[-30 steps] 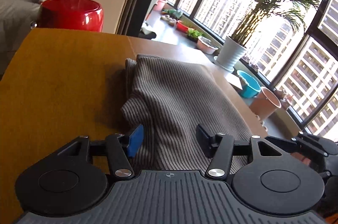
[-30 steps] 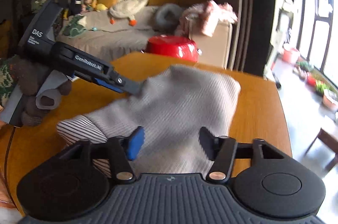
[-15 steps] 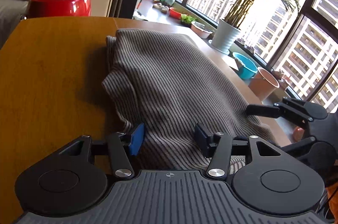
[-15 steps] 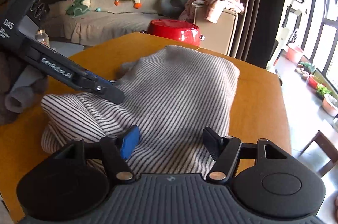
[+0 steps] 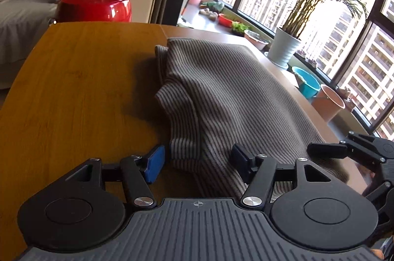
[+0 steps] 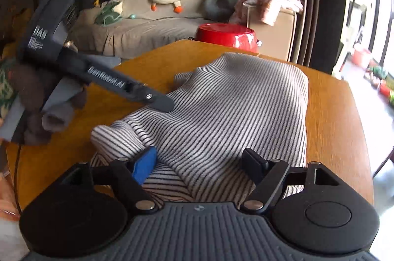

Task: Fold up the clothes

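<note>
A grey-and-white striped garment [image 5: 221,93] lies folded on the wooden table [image 5: 73,88]. My left gripper [image 5: 198,159] hovers over its near left corner; the jaws are opening, with the cloth's edge between them and neither pad pressing on it. My right gripper [image 6: 199,166] sits over the near right edge of the garment [image 6: 234,108]; its jaws are also opening, and the cloth lies loose between them. One of the left gripper's fingers [image 6: 157,101] rests at the garment's left side. A right gripper finger [image 5: 325,150] shows at the cloth's right edge.
A red pot [image 5: 94,6] stands past the table's far edge, with a sofa [image 6: 147,24] holding plush toys behind it. A box draped in pink cloth [image 6: 270,2] stands beside it. A potted plant [image 5: 283,49] and bowls line the window ledge. A gloved hand [image 6: 32,98] holds the left gripper.
Both grippers' jaws have spread wider and let go of the garment's near edge. The cloth has sunk from a raised hump to lie flatter on the table.
</note>
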`<action>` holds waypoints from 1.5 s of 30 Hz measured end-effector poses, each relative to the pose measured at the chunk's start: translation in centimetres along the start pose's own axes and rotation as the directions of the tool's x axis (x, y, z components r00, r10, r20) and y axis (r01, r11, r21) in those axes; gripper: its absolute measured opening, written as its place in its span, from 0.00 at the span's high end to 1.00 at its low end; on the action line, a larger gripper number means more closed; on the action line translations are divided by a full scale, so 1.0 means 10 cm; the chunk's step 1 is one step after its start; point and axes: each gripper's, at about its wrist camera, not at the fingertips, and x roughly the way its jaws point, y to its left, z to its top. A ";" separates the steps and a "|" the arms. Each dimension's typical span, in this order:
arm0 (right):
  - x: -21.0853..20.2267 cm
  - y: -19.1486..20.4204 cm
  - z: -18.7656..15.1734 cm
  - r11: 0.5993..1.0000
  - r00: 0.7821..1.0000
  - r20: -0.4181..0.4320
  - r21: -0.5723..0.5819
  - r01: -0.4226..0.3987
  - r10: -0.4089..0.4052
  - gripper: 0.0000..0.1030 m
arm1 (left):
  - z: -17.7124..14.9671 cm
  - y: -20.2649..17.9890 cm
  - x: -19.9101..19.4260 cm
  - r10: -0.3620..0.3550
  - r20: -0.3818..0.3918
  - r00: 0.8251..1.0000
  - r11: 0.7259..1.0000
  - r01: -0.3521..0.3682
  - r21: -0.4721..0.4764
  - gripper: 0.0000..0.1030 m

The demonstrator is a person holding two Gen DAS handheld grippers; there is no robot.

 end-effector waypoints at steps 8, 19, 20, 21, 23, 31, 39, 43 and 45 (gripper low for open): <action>-0.20 0.32 0.11 0.970 0.995 0.053 -0.222 0.097 -0.087 0.22 | 0.03 0.10 -0.17 0.039 0.033 0.999 0.999 -0.039 -0.009 0.24; -0.10 0.18 0.04 0.995 0.999 -0.024 -0.092 0.024 -0.026 0.19 | -0.01 0.07 -0.25 0.058 0.035 0.998 0.998 -0.059 0.006 0.17; -0.13 0.22 0.04 0.992 0.999 -0.013 -0.119 0.038 -0.039 0.18 | -0.01 0.07 -0.25 0.058 0.032 0.998 0.998 -0.058 0.007 0.16; -0.18 0.28 0.04 0.986 0.999 0.009 -0.161 0.040 -0.039 0.18 | -0.02 0.07 -0.25 0.057 0.029 0.998 0.998 -0.058 0.007 0.16; -0.28 0.40 0.03 0.968 0.998 0.052 -0.245 0.046 -0.034 0.14 | -0.03 0.09 -0.24 0.060 0.025 0.998 0.998 -0.060 0.003 0.15; -0.12 0.89 -0.21 0.818 0.999 -0.040 -0.575 -0.016 -0.009 0.13 | -0.06 0.14 -0.31 0.055 0.028 0.998 0.999 -0.055 0.001 0.08; 0.11 -0.02 0.21 0.968 0.975 -0.095 0.177 -0.180 0.199 0.56 | -0.26 -0.04 -0.65 -0.035 0.058 0.998 0.977 0.022 0.213 0.04; 0.18 -0.47 0.15 0.845 0.941 -0.055 0.459 -0.273 0.334 0.58 | -0.42 -0.25 -0.64 -0.051 0.036 0.998 0.930 0.034 0.366 0.04; 0.19 -0.50 0.12 0.829 0.938 -0.042 0.482 -0.283 0.344 0.58 | -0.45 -0.35 -0.54 -0.054 0.022 0.998 0.916 0.041 0.398 0.04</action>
